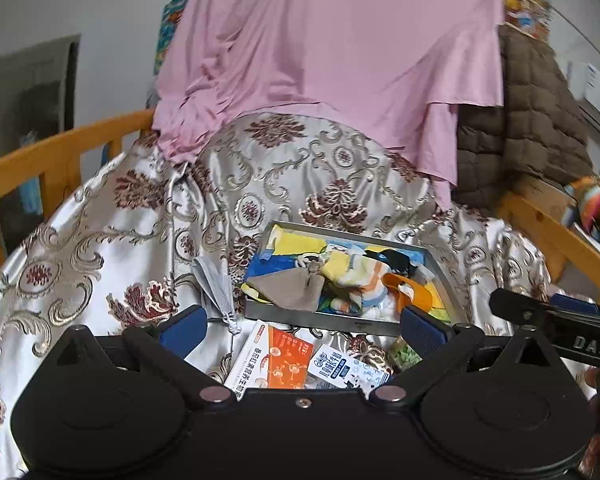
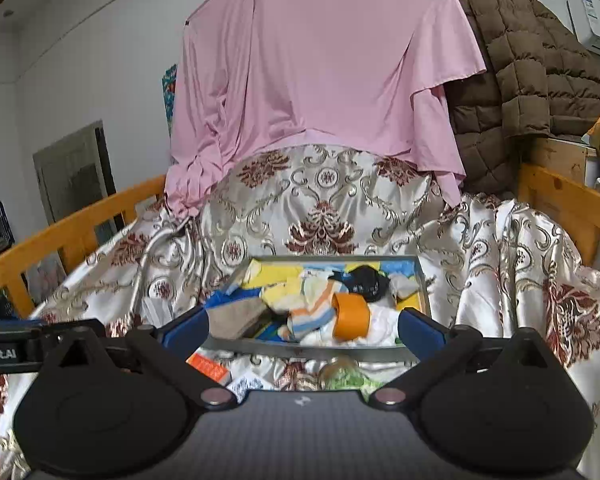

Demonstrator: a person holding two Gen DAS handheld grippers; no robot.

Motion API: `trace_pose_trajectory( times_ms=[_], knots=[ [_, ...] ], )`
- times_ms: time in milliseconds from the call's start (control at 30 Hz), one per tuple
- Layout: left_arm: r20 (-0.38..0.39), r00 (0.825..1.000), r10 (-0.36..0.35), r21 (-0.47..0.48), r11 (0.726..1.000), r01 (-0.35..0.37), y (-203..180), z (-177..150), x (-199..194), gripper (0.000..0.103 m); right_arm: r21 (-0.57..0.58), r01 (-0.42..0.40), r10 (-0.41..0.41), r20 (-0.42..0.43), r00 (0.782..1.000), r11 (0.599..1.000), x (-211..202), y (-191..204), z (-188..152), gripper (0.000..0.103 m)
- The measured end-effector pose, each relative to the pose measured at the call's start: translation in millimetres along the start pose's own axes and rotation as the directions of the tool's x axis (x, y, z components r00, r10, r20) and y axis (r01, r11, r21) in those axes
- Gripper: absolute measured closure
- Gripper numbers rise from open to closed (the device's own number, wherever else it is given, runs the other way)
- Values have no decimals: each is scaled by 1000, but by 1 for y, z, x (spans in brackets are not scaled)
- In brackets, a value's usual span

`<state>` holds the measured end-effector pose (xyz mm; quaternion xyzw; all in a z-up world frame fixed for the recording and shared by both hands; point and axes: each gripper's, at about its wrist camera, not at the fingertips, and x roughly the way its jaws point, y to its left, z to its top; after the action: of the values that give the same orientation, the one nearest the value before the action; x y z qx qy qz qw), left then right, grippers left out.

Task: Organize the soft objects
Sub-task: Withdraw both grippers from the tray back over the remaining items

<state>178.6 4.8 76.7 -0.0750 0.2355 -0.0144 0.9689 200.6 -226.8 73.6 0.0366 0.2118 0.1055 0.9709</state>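
Observation:
A grey metal tray (image 1: 320, 319) (image 2: 312, 350) lies on the patterned satin bedspread (image 1: 100, 240) (image 2: 520, 260). It holds a beige pouch (image 1: 290, 289) (image 2: 240, 316), striped socks (image 1: 364, 280) (image 2: 308, 312), a black sock (image 2: 366, 282) and an orange strap loop (image 1: 410, 289) (image 2: 352, 316). A grey folded sock (image 1: 216, 288) lies on the bedspread left of the tray. My left gripper (image 1: 302, 330) is open just before the tray's near rim, holding nothing. Also before the near rim, my right gripper (image 2: 304, 330) is open and empty.
An orange-and-white carton (image 1: 272, 360) (image 2: 208, 366), a blue-and-white carton (image 1: 346, 370) and a green packet (image 1: 404, 354) (image 2: 342, 374) lie in front of the tray. A pink garment (image 1: 332, 48) and brown quilted jacket (image 1: 528, 112) hang behind. Wooden bed rails (image 1: 52, 152) (image 2: 568, 196) run along both sides.

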Motion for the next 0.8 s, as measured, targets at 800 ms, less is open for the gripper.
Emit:
trace_pose_trajectory(
  times_ms=[800],
  knots=[
    [-165, 981, 102, -66, 991, -114, 69, -54, 13, 1, -134, -53, 25, -198, 980, 990, 31, 35, -44, 0]
  ],
)
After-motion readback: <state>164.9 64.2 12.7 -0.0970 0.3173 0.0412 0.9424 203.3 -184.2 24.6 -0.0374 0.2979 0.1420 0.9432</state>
